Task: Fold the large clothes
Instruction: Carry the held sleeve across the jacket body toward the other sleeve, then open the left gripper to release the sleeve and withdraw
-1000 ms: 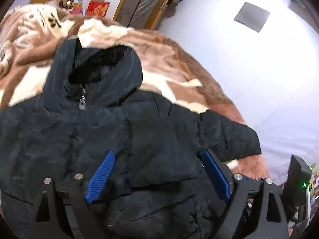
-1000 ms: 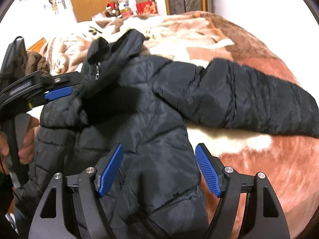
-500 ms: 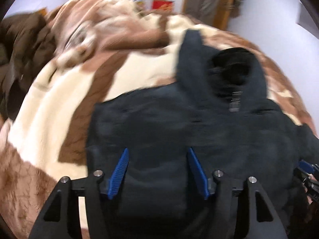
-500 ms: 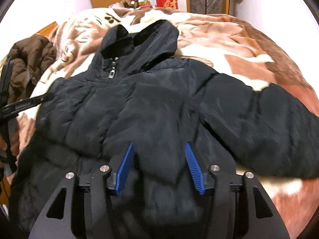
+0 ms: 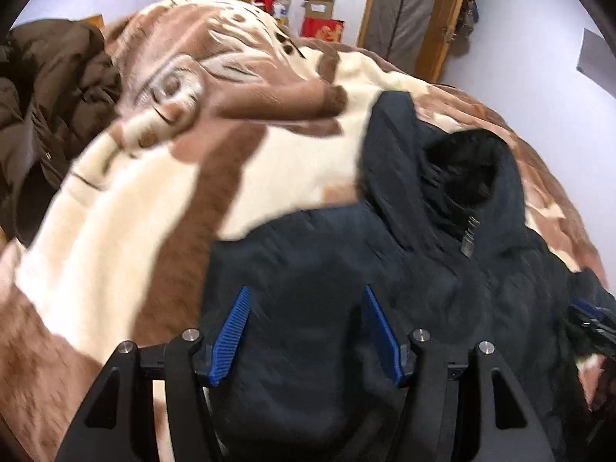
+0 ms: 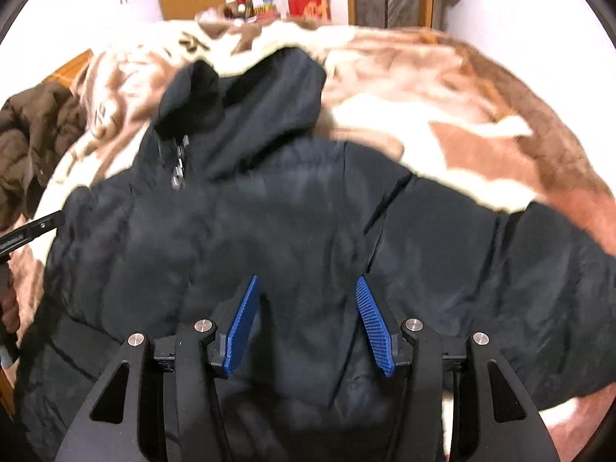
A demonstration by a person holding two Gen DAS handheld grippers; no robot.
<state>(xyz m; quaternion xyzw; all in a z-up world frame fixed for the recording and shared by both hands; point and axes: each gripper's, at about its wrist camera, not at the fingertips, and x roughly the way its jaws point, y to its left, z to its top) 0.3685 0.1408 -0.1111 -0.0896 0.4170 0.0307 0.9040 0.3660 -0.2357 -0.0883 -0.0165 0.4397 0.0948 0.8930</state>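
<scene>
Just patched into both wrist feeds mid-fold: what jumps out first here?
The black hooded puffer jacket dominates, spread front-up across the brown-and-cream blanket, hood toward the far wall and one sleeve stretched to the right in the right wrist view. The left gripper and right gripper both hover over its lower body, blue pads apart. A brown coat is heaped at the bed's left edge.

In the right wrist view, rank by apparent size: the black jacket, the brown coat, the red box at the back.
1. black jacket, filling most of the frame, though it lies nearest the camera.
2. brown coat, partly cut off at the left edge.
3. red box, small, but farthest away, so its true size is unsure.
</scene>
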